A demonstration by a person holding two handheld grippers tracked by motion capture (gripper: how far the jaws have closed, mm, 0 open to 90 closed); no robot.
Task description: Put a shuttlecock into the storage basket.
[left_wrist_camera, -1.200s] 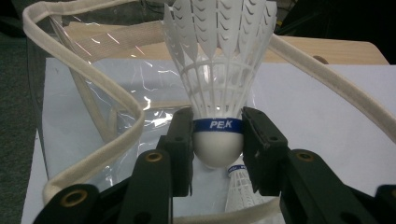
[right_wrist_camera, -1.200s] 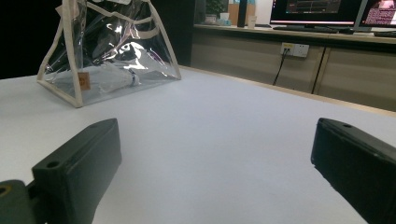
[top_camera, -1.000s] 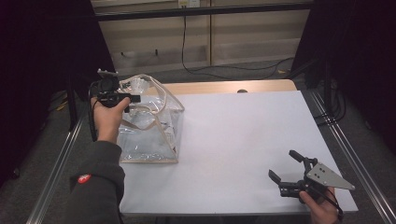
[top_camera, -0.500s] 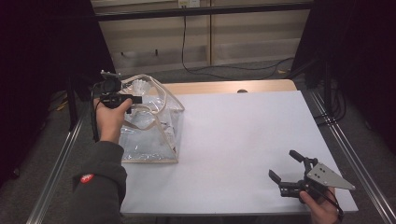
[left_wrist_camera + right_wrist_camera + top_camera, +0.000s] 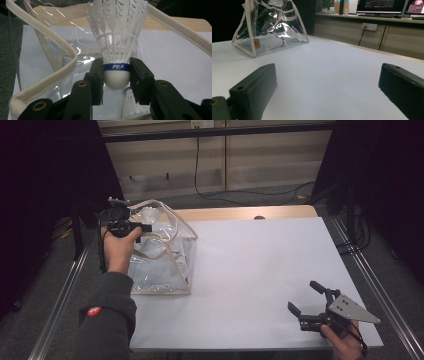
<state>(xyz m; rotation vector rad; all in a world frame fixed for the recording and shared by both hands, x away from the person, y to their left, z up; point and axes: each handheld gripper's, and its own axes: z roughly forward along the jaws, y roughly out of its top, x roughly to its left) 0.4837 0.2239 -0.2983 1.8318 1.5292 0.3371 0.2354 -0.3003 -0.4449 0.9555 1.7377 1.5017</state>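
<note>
Grey sleeve (image 5: 107, 320) with a small red round patch, black left gripper (image 5: 145, 227) with brass-ringed screw holes in its jaws, black right gripper (image 5: 306, 299) bearing a grey three-cornered plate, thin black trailing cable.

This is looking like an office or lab. Lit monitors (image 5: 382, 6) are glowing on a long counter (image 5: 362, 18), wall sockets (image 5: 368, 26) are feeding cables, and metal rails (image 5: 65, 295) are framing the white tabletop (image 5: 260, 270).

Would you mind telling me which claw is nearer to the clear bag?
The left. The left claw grips a shuttlecock right over the clear bag at its open top, while the right claw rests open, far across the table.
</note>
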